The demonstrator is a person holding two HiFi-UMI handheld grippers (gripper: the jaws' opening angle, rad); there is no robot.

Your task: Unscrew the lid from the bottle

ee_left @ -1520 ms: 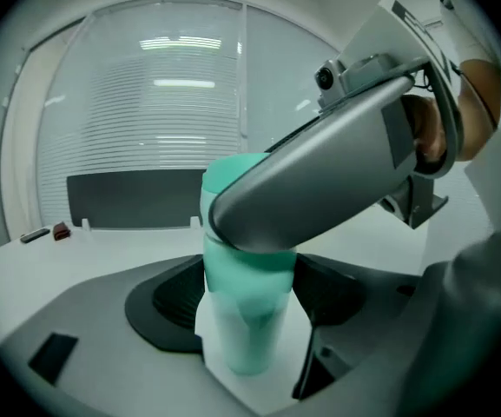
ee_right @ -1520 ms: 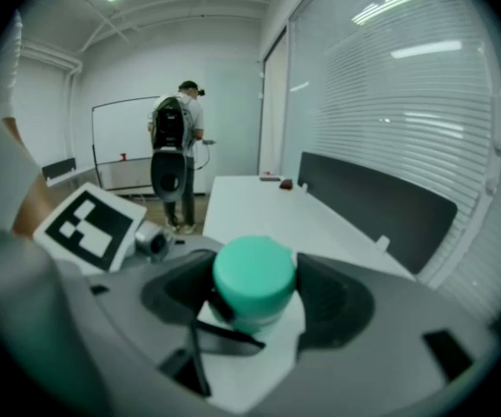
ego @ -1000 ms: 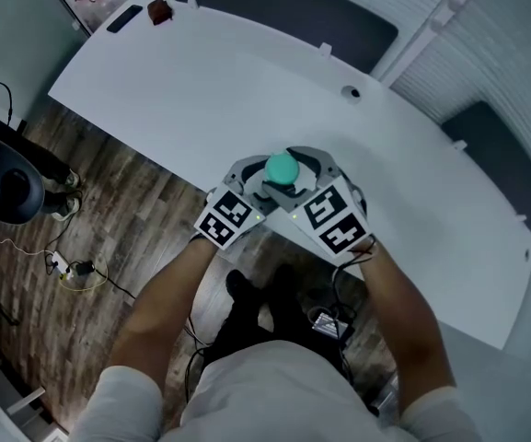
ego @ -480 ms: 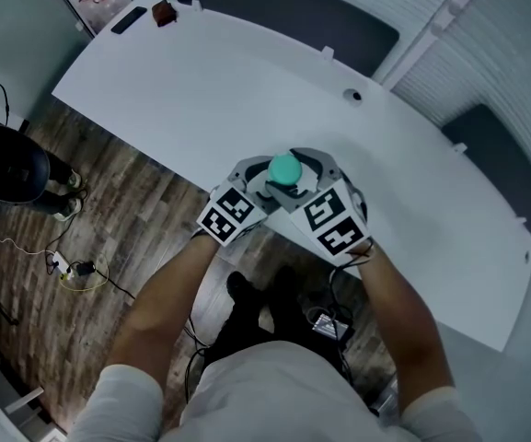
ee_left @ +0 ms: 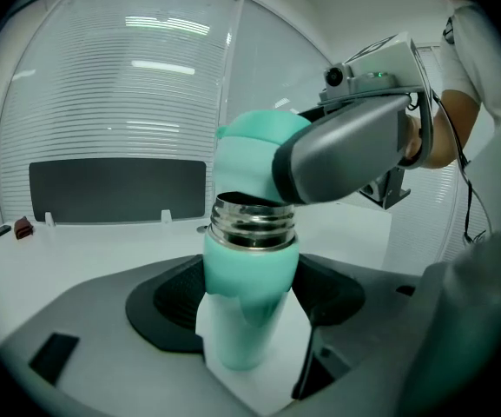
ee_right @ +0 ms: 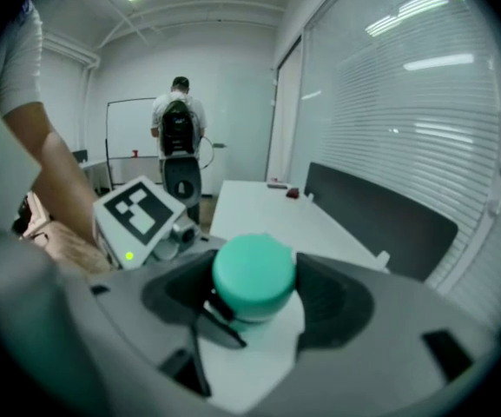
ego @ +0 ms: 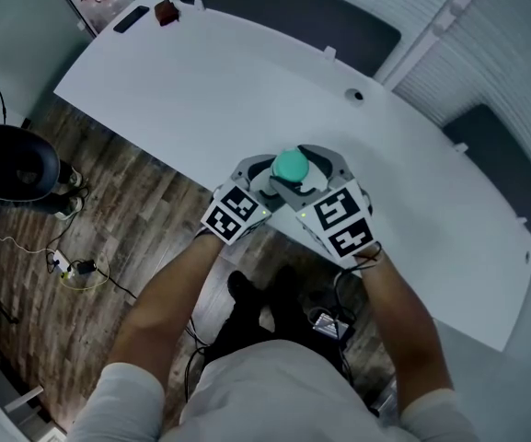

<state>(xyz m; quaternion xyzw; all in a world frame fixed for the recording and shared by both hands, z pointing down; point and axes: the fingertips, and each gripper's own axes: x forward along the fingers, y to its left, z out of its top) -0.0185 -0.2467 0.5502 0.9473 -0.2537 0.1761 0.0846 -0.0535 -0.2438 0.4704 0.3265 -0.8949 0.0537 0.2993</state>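
Low in the centre of the head view, two grippers meet above the near edge of the white tabletop (ego: 247, 72) around one mint-green bottle (ee_left: 248, 302). The left gripper (ego: 258, 178) has its jaws set wide and clamped on the bottle's body from both sides, and the bottle stands upright between them. The right gripper (ego: 318, 171) has its jaws closed on the one round lid (ee_right: 253, 274), holding it by its sides. In the left gripper view the lid sits just above the bottle's steel neck (ee_left: 252, 224), whose threads are bare; whether the lid touches the rim I cannot tell.

Farther up the tabletop is one small round hole (ego: 356, 96). At the upper left end lie two small things: a red-brown block (ego: 164, 12) and a flat black bar (ego: 130, 18). Beyond the far edge stand two dark panels (ego: 283, 7). At the far left, one black chair (ego: 12, 168) stands on the wooden floor (ego: 109, 201). In the right gripper view one person with a backpack (ee_right: 179, 133) stands far off, back turned.
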